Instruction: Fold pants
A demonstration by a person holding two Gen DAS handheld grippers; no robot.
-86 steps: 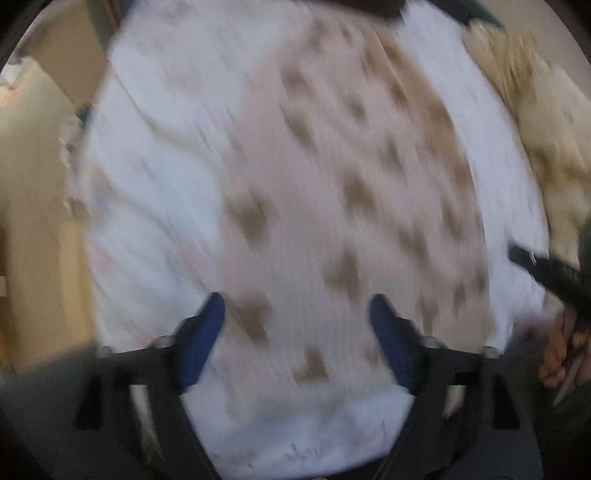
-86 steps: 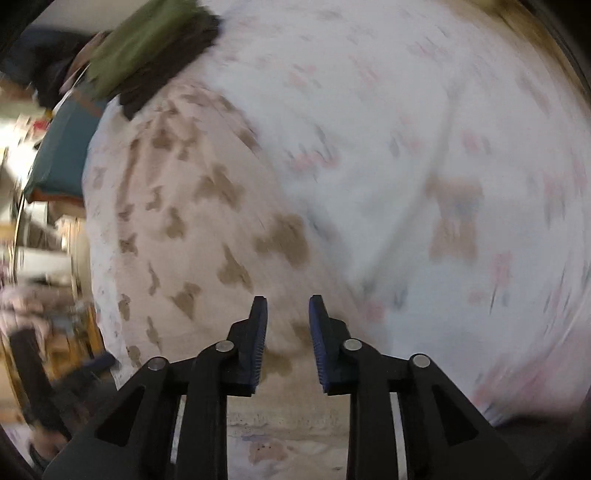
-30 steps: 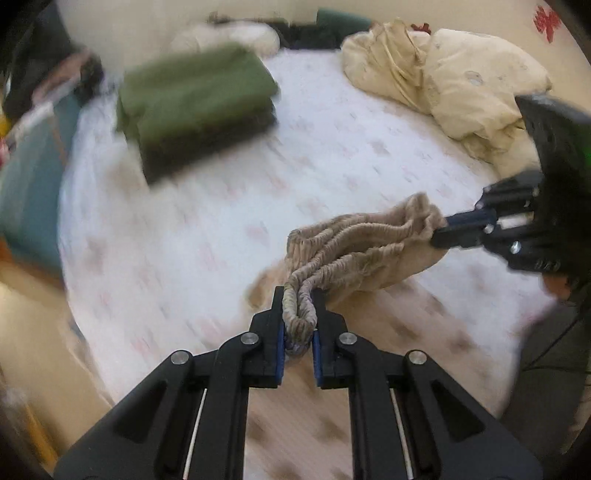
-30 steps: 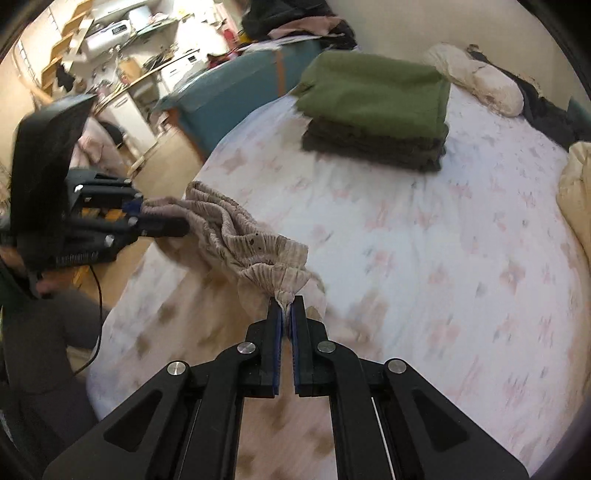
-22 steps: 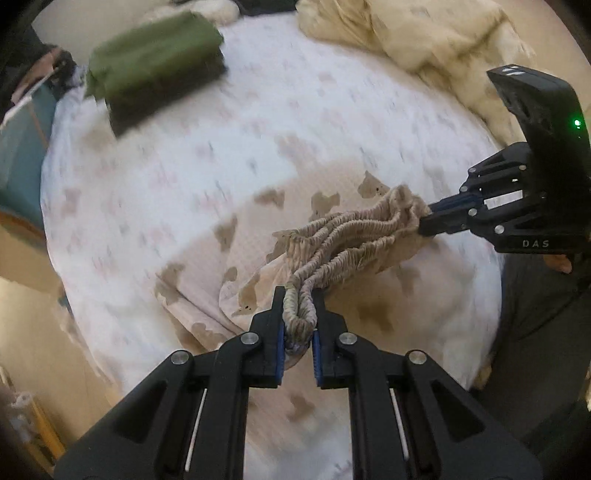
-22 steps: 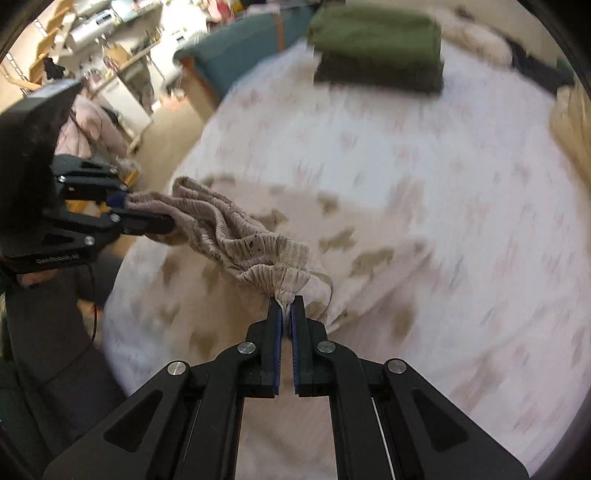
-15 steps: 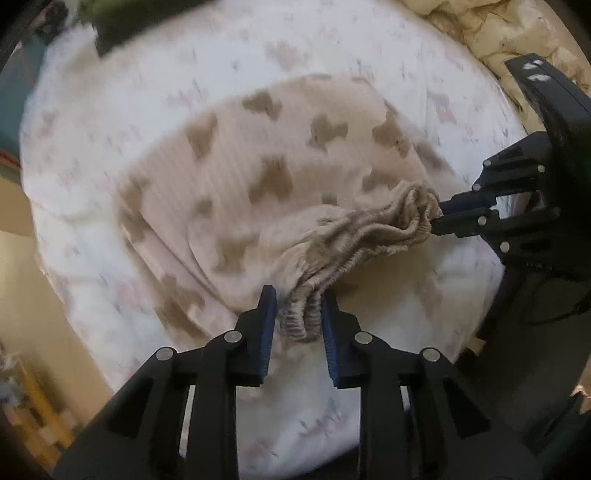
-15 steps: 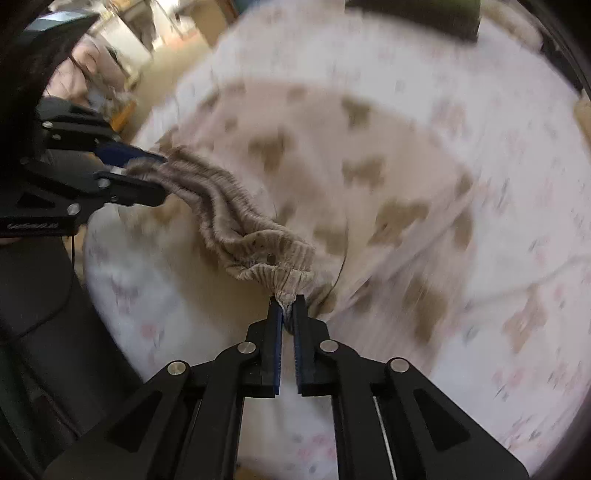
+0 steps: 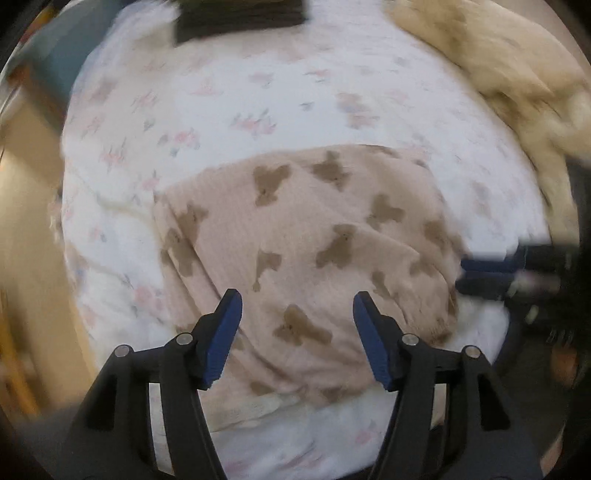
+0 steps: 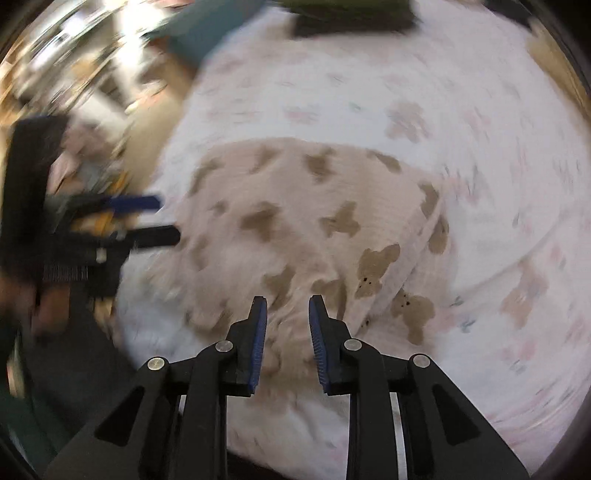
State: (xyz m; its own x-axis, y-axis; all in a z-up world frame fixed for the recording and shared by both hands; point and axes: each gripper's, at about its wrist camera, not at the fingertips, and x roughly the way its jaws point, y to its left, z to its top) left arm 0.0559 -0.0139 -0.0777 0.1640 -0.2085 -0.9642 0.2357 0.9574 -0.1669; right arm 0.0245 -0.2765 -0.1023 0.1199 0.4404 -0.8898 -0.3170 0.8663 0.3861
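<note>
Floral bedsheet [image 9: 258,92] under pants [image 9: 314,229], comforter [image 9: 498,74] beside.

I see the pants [image 9: 317,236] in pale beige, scattered with darker brown bear shapes. Under them the bed sheet [image 9: 229,107] is white with faint pink and grey-blue flower sprigs. At the bed's far edge sits a dark stack [image 9: 240,18], and at its far right corner a cream quilt [image 9: 498,62]. Both claws are black with blue pads [image 9: 223,336].
</note>
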